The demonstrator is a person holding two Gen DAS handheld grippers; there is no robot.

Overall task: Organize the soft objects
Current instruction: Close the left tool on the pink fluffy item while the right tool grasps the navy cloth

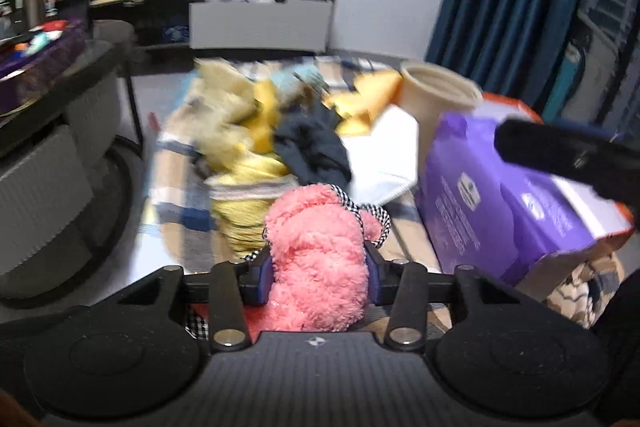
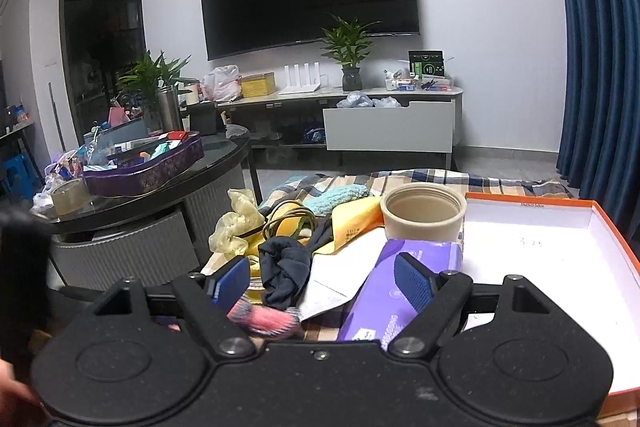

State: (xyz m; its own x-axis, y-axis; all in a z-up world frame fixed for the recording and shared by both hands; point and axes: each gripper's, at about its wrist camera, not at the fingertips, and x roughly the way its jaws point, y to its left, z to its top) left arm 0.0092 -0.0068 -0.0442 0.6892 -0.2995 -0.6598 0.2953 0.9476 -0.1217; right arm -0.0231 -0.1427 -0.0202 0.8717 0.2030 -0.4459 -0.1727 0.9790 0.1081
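Observation:
My left gripper (image 1: pixel 318 263) is shut on a fluffy pink soft toy (image 1: pixel 316 259) with a black-and-white checked ribbon, held above the plaid cloth. Behind it lies a heap of soft things: yellow cloths (image 1: pixel 240 131), a dark navy garment (image 1: pixel 312 143) and a light blue fuzzy piece (image 1: pixel 296 79). My right gripper (image 2: pixel 324 279) is open and empty over the same heap, above the navy garment (image 2: pixel 284 271) and a purple pack (image 2: pixel 384 291). The pink toy (image 2: pixel 268 319) shows just below its left finger. The right gripper's body shows as a black shape in the left wrist view (image 1: pixel 568 151).
An orange-rimmed white box lid (image 2: pixel 560 235) lies at the right with a beige open jar (image 2: pixel 424 215) beside it. A purple pack (image 1: pixel 500 199) leans on it. A round dark table (image 2: pixel 160 187) with a purple tray stands to the left. A TV cabinet (image 2: pixel 360 115) lines the far wall.

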